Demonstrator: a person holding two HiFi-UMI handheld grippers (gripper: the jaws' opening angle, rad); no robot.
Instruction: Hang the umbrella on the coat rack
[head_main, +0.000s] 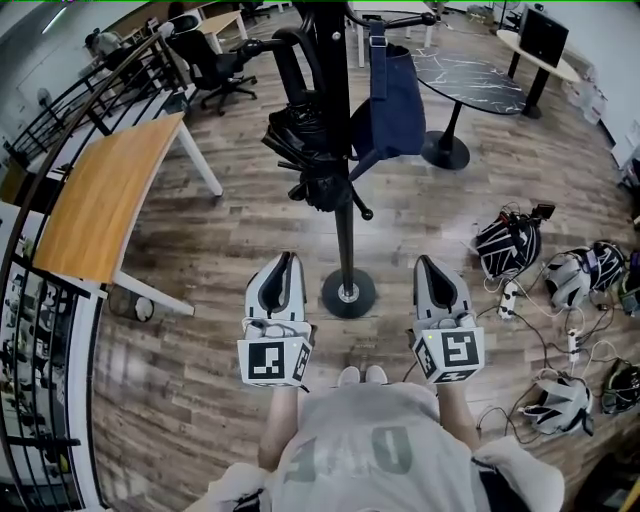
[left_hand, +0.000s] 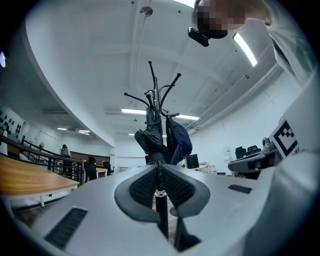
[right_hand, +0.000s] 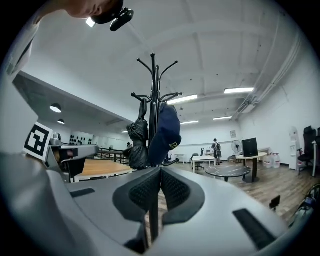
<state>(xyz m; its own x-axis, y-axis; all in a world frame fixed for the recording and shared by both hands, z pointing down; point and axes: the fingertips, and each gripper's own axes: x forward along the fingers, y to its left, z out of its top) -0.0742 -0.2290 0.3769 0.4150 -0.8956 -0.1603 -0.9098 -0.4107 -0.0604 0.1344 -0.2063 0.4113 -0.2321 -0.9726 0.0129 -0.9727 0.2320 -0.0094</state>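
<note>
As one umbrella (head_main: 305, 140) hangs on coat rack (head_main: 345, 240) (one bag (head_main: 395, 110) too) — left gripper (head_main: 285, 263), right gripper (head_main: 428, 266) clenched empty.

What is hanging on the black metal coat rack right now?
A folded black umbrella and a dark blue fabric item, probably a bag, hang from the black metal coat rack. Its topmost hooks are bare. The inside of the blue item cannot be seen.

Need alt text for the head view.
A folded black umbrella hangs on a black coat rack beside a dark blue fabric item, above a wood floor. Below, the person's left gripper and right gripper are both shut and empty, flanking the rack's base.
</note>
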